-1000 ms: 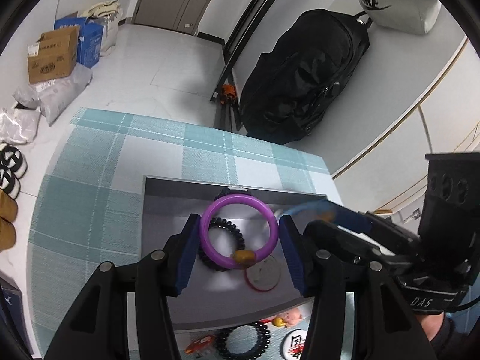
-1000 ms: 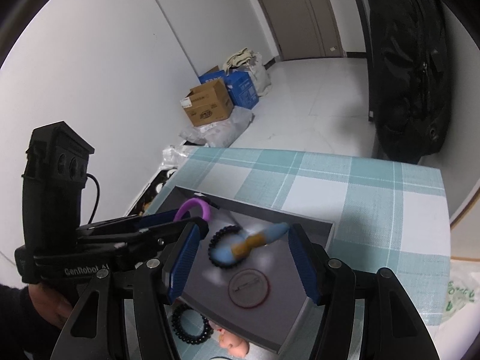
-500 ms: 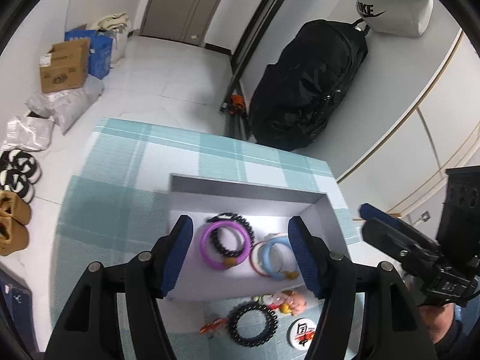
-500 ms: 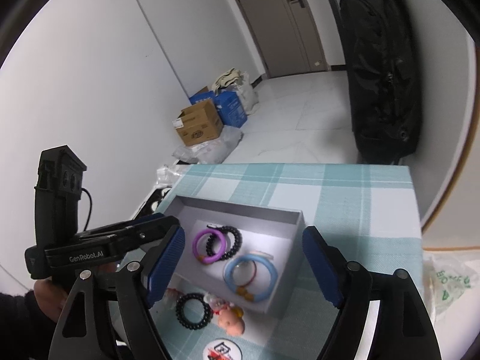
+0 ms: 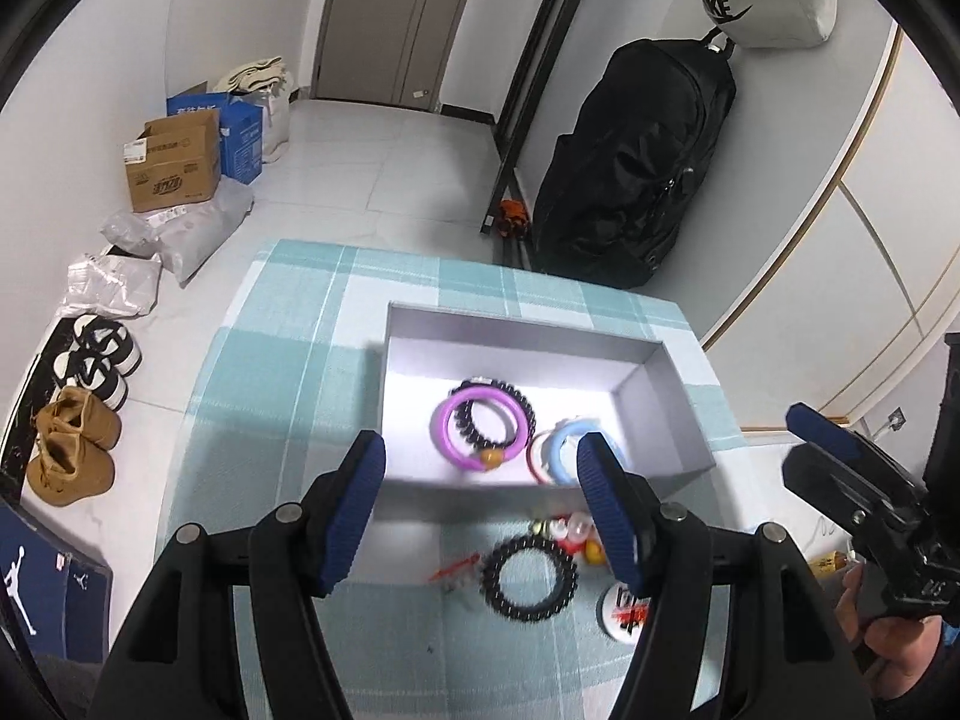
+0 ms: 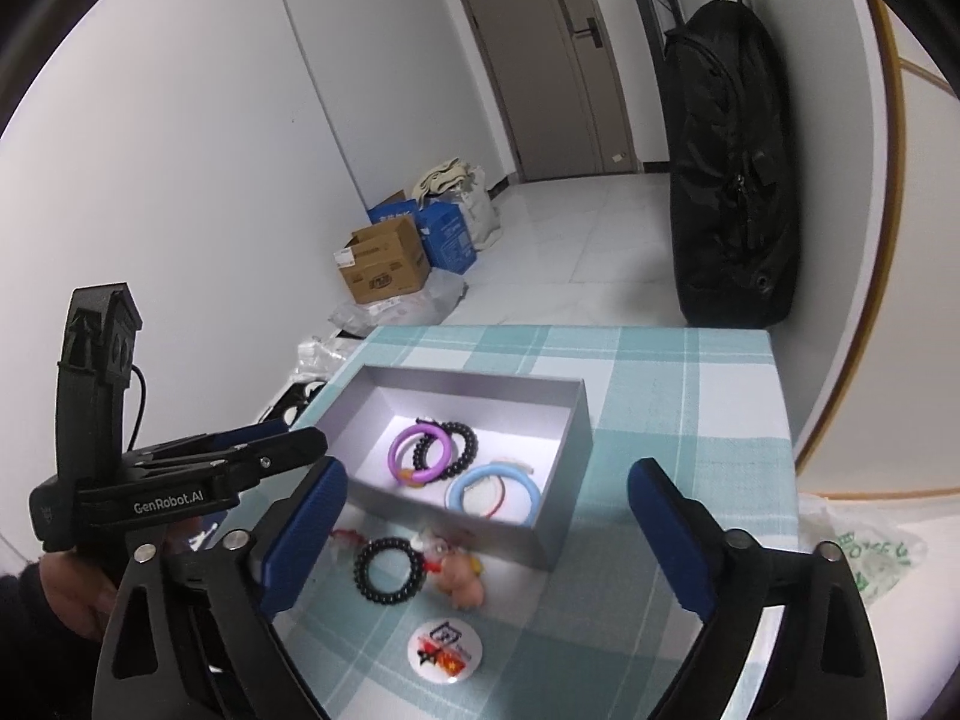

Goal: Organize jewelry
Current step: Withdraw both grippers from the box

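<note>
Purple bangle (image 5: 480, 435) and blue bangle (image 6: 493, 492) lie inside grey box (image 6: 573, 420); left gripper (image 5: 480, 507) spread, empty; right gripper (image 6: 489, 531) jaws just opening wide, nothing between

the right gripper (image 6: 486, 531), jaws just widened and empty, hangs over a grey box (image 6: 543, 525) holding purple (image 6: 397, 449), blue (image 6: 531, 495) and black beaded bracelets (image 6: 467, 450); another black bracelet (image 6: 389, 570) lies outside.
</note>
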A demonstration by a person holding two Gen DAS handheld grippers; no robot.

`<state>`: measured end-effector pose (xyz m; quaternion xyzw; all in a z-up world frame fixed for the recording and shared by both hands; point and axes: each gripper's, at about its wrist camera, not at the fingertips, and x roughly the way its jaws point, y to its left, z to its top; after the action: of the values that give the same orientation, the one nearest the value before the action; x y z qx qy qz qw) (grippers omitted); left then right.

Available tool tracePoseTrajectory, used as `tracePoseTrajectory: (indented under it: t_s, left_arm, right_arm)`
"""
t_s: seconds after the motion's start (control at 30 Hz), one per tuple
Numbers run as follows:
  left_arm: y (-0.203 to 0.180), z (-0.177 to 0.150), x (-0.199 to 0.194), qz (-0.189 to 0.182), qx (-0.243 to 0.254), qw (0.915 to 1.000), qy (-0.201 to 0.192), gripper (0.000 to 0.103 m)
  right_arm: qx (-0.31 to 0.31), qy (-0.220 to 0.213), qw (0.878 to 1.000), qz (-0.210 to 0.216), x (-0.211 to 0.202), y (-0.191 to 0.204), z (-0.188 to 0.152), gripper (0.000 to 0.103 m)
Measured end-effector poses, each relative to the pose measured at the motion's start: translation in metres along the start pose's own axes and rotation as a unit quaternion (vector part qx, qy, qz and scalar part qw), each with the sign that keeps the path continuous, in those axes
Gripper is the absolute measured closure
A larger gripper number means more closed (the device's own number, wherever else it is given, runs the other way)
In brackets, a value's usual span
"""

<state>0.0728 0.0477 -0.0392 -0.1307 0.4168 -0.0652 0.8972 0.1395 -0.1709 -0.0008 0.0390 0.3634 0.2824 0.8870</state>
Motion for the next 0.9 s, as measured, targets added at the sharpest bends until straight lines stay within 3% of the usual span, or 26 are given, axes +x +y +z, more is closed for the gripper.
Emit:
tracePoseTrajectory:
  t_s: [0.17, 0.4, 0.53, 0.9]
  left_arm:
    - [0.006, -0.013, -0.004, 0.004, -0.014, 0.9999, 0.007, 0.032]
    - [0.012, -0.036, -0.001, 0.006, -0.033, 0.9988, 0.035, 0.031]
    - [0.008, -0.045, 0.005, 0.007, -0.021, 0.9984, 0.052, 0.031]
    - [0.015, -0.049, 0.013, -0.01, -0.042, 0.9965, 0.072, 0.032]
  right_arm:
    - [-0.012, -0.001, 1.0, -0.007, -0.008, 0.008, -0.013, 0.003]
    - [-0.015, 0.012, 1.0, -0.009, -0.008, 0.013, -0.028, 0.001]
    - [-0.019, 0.021, 0.999, -0.019, -0.007, 0.017, -0.037, 0.0]
    - [-0.026, 0.052, 0.998, -0.034, 0.002, 0.018, -0.054, 0.0]
